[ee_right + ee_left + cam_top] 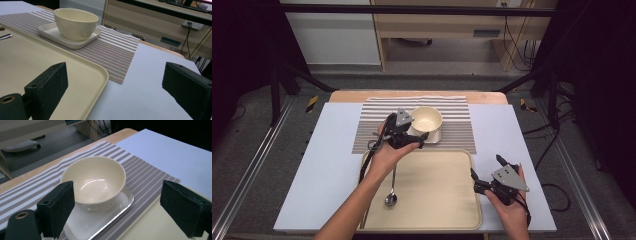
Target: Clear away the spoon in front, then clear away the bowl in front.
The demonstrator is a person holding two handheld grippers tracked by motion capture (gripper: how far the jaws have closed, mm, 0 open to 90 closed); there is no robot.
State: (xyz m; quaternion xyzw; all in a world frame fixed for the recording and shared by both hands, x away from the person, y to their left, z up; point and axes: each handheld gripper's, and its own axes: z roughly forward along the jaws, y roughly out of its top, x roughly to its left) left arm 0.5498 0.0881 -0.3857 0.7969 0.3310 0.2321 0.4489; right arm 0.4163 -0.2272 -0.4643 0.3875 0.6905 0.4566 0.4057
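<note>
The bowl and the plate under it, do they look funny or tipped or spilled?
Nothing stands out. The cream bowl sits upright and empty on the small square plate, which lies flat on the striped placemat. No spill or crack shows. A spoon lies on the big tray.

Grey floor [257, 150], wooden desk [437, 25] behind, dark surroundings, trailing cables [517, 45]

1 bowl [426, 118], 1 plate [52, 31], 1 tray [447, 200], 1 spoon [391, 196].
</note>
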